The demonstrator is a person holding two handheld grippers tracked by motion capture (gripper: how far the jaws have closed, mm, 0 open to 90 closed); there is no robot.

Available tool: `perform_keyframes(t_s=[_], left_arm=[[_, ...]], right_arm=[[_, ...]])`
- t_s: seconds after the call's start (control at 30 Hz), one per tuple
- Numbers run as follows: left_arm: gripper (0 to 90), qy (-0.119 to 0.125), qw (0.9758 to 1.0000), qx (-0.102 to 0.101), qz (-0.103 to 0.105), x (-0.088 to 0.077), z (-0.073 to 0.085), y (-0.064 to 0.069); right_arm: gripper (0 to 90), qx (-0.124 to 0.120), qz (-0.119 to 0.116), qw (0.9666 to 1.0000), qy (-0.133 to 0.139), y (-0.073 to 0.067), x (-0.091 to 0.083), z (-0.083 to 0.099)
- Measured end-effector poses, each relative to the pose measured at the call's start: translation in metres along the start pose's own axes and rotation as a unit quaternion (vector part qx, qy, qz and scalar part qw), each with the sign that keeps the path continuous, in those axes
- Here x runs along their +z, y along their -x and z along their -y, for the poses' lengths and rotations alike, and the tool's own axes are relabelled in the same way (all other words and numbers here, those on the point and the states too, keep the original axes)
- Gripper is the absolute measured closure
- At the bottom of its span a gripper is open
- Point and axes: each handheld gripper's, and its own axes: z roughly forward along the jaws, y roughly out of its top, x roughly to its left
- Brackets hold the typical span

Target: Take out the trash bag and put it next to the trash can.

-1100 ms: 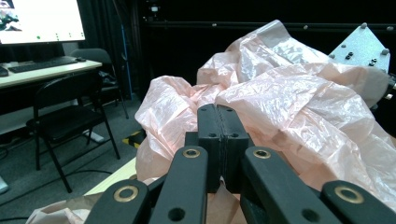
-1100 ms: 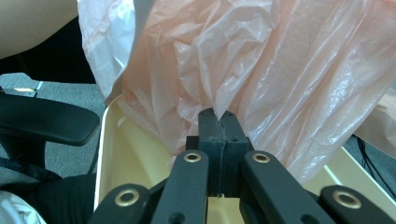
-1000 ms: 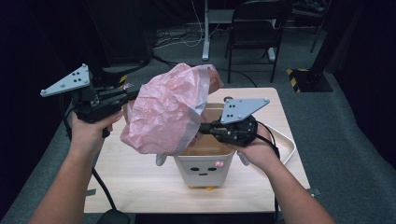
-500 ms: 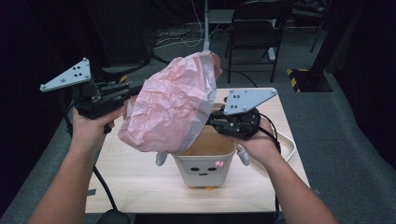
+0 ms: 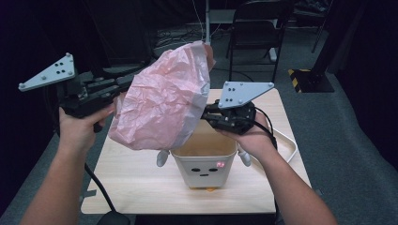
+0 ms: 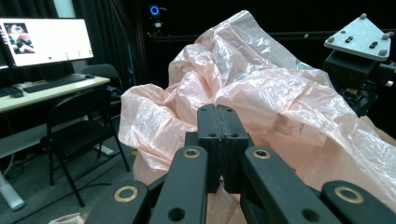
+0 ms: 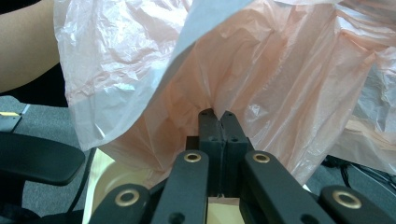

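While the pink plastic bag [image 5: 164, 105] hangs in the air above the left half of the table [image 5: 136, 183], we hold it from two sides. Our left gripper [image 6: 217, 112] has its jaws pressed together on a fold of the film at the bag's left edge, and our right gripper [image 7: 216, 116] is likewise clamped on a pinch of it at the right edge, where the film bunches into the closed tips. Gripping opposite sides this way lets us spread the bag's mouth, which we judge is meant to go over the small white bin [image 5: 204, 161] standing near the middle of the table, just below and to the right of the bag. The bin, with its drawn face turned to the near side, stands open at the top and unlined, so the bag is kept high enough to clear its rim. A black chair [image 5: 258, 28] stands far off behind the table.
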Motion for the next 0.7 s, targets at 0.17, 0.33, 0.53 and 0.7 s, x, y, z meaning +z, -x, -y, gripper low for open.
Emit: perform_keyframes(t_s=[0.17,0.33,0.53,0.7], left_arm=[[89.8,0.004,0.9999,0.006,-0.010,-0.010,-0.006,0.002],[89.8,0.005,0.9997,0.011,-0.020,-0.020,-0.012,0.004],[89.8,0.009,0.9994,0.014,-0.030,-0.031,-0.015,0.005],[89.8,0.010,0.9991,0.015,-0.037,-0.038,-0.017,0.006]], right_arm=[[90.0,-0.007,-0.003,0.9999,0.009,0.000,0.004,-0.006],[90.0,-0.014,-0.008,0.9997,0.017,-0.001,0.011,-0.016],[90.0,-0.023,-0.018,0.9994,0.020,-0.004,0.019,-0.025],[90.0,-0.027,-0.024,0.9991,0.022,-0.005,0.026,-0.031]])
